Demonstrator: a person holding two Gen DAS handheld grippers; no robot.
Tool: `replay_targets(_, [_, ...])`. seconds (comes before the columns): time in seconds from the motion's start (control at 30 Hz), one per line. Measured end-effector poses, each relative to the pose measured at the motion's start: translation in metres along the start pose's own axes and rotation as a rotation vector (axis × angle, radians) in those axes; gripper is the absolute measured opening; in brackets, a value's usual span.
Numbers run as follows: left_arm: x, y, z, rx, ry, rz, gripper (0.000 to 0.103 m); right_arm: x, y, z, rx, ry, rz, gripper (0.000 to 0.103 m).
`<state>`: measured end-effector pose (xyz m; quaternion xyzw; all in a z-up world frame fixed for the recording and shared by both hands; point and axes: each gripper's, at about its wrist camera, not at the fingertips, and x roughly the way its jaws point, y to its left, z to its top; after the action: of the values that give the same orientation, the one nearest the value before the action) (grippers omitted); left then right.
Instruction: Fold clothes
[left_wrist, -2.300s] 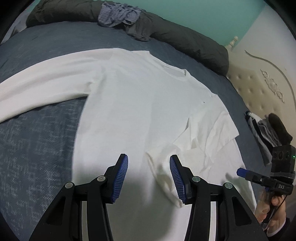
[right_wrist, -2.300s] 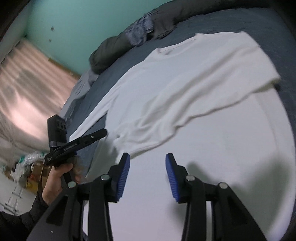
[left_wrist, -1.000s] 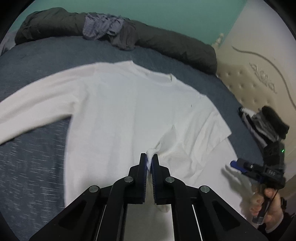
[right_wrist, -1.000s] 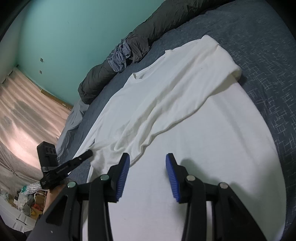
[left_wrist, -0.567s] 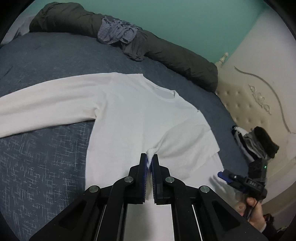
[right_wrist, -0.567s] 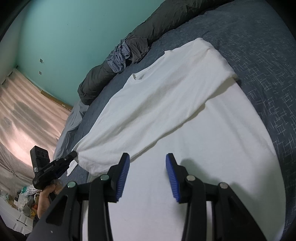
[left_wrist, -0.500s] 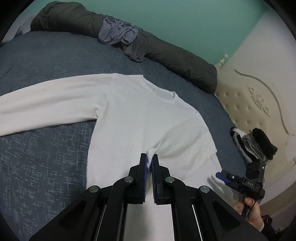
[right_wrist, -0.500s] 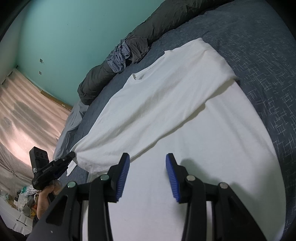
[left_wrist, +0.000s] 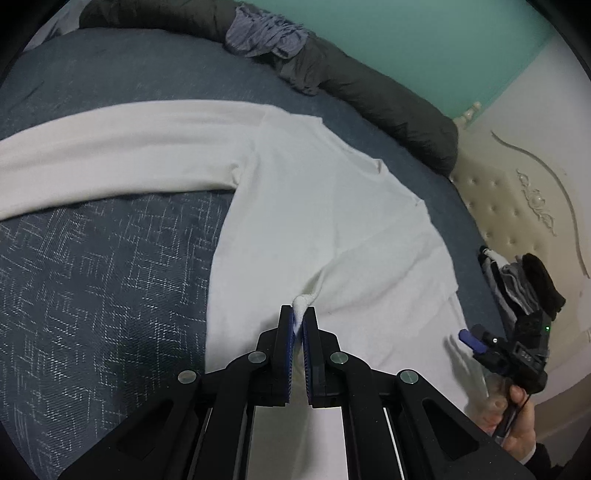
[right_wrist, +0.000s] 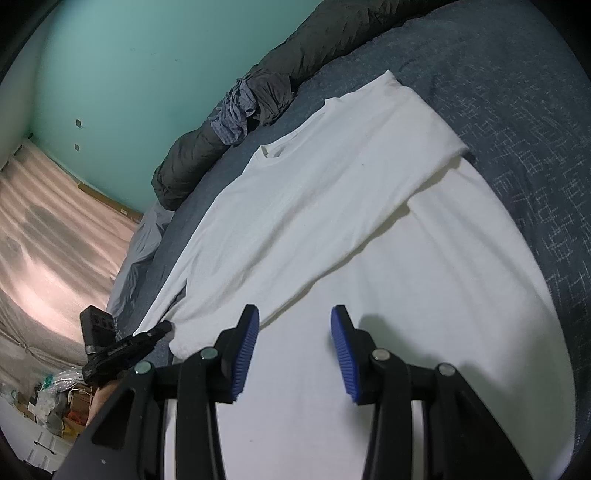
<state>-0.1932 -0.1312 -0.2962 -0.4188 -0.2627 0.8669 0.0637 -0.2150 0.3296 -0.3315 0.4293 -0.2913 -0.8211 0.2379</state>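
One sleeve cuff (left_wrist: 303, 303) sits pinched between the left gripper's (left_wrist: 298, 314) fingers (left_wrist: 286, 332).

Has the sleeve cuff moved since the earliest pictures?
Yes. The left hand-held gripper has dragged the sleeve cuff across the shirt body, away from the headboard.

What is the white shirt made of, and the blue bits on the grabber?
The white shirt looks like soft matte knit fabric: it drapes and creases. The blue pads look like ribbed rubber or plastic; I can't tell which.
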Motion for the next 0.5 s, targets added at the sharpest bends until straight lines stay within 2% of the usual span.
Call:
replay_targets(0.13, [-0.008,-0.001,0.002,0.001,-0.016,0.02,0.011,-0.001,-0.001,0.001,0.007,-0.005,0.004,0.041])
replay_targets(0.23, [-0.019,-0.005,0.001,0.005,-0.03,0.036,0.019,-0.002,-0.003,0.002,0.018,-0.008,0.013,0.041])
replay_targets(0.3, [-0.025,-0.007,-0.002,0.004,-0.034,0.057,0.029,-0.003,-0.005,0.002,0.028,-0.015,0.019,0.041])
replay_targets(0.5, [-0.026,-0.015,-0.025,-0.006,0.023,0.079,0.031,-0.01,-0.008,0.005,0.061,-0.025,0.055,0.041])
